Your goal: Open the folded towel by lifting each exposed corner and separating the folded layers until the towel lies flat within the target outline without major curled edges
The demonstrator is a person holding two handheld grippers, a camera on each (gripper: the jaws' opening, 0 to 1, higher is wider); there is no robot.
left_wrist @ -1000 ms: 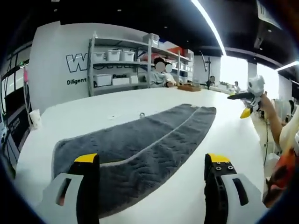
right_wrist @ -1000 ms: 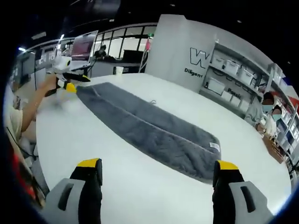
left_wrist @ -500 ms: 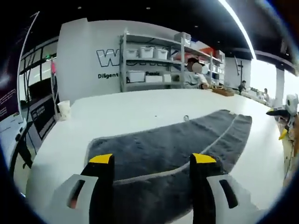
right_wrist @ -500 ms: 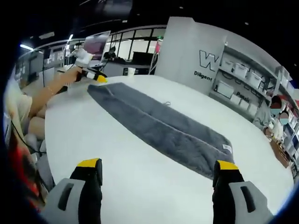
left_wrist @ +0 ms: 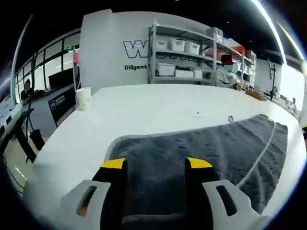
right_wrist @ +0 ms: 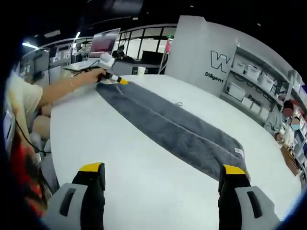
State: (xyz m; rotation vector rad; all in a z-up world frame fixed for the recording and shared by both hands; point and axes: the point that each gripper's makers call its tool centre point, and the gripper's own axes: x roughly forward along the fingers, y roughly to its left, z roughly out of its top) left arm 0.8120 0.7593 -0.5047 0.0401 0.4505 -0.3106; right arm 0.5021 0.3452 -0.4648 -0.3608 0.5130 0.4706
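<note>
The left gripper [left_wrist: 156,164], jaws open, straddled the folded towel's [left_wrist: 206,148] end; next, pinching it. The right gripper [right_wrist: 163,168] hung open.

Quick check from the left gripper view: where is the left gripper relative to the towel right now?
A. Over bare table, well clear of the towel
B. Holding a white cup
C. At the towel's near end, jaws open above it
C: the left gripper sits over the near end of the grey towel, its yellow-tipped jaws apart with towel showing between them.
</note>
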